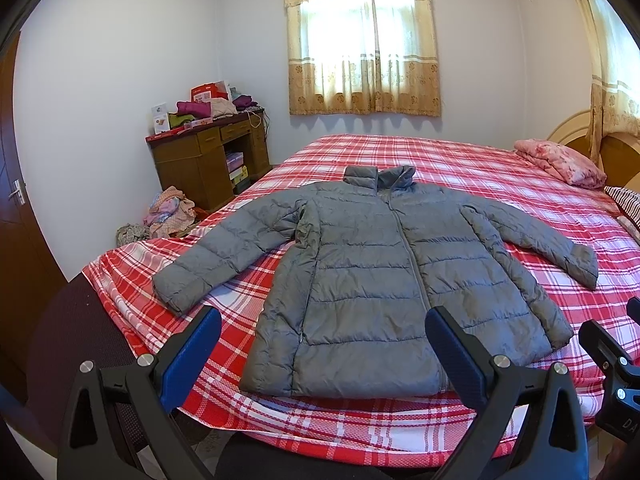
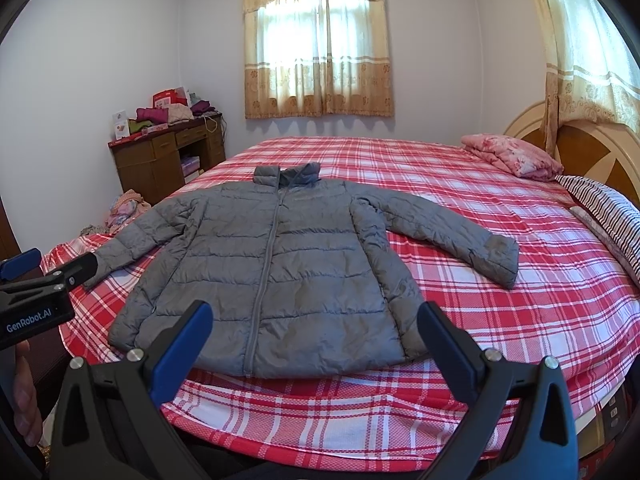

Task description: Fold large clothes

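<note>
The bed (image 2: 460,280) in its red plaid sheet takes up most of the room. A grey puffer jacket (image 2: 272,272) lies flat on it, zipped, collar toward the window and hem toward the camera, sleeves spread out sideways. Left tongs (image 1: 324,344) hover wide open near the hem, holding nothing; right tongs (image 2: 314,338) likewise. "GenRobot.AI" shows on the left tongs' body in the right view.

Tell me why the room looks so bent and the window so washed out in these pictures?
Left wrist view: fisheye lens bows the walls and leaves dark corners; the window glares through its curtains. Right wrist view: same bending, same glare at the window; the jacket stays sharp and evenly lit.
</note>
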The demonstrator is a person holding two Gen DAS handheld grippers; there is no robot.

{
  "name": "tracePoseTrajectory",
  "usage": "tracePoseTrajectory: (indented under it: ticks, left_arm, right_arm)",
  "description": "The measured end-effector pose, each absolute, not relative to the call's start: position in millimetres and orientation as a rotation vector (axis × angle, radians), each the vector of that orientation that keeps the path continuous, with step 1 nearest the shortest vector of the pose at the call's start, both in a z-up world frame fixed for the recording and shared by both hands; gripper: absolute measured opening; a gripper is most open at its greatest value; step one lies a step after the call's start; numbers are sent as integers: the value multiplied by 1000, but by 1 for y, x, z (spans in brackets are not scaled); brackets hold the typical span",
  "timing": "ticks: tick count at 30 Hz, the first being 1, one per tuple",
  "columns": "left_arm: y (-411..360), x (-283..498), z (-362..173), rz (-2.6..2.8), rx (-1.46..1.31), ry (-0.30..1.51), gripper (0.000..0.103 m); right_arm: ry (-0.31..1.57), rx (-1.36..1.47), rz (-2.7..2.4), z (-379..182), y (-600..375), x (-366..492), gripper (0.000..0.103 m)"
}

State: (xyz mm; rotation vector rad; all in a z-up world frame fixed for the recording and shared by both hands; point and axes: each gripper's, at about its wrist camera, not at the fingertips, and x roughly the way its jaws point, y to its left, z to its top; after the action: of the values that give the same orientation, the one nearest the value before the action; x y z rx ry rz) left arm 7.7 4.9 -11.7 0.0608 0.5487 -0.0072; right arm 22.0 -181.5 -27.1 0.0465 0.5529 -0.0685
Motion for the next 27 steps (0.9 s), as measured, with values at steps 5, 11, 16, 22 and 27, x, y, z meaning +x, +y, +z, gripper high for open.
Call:
tracePoseTrajectory:
  ticks: [5,11,16,22,27]
  left_arm:
    - [2,12,-14,-15,71,552,102]
    - [-43,70,-30,-91,213,474,102]
    - [-71,146,-64,-111,278,533,102]
    - [-94,221,-93,-90,285,603,102]
    - [-100,275,-113,-56,303,667,102]
  right_arm:
    - [556,44,-62,-30,-182,25,103]
    - [608,55,-152,-61,-236,95,103]
    - [712,119,-357,-102,-330,149,103]
    - [776,179,-466,-123,-409,185,103]
    - [815,281,-554,-135,-467,212,103]
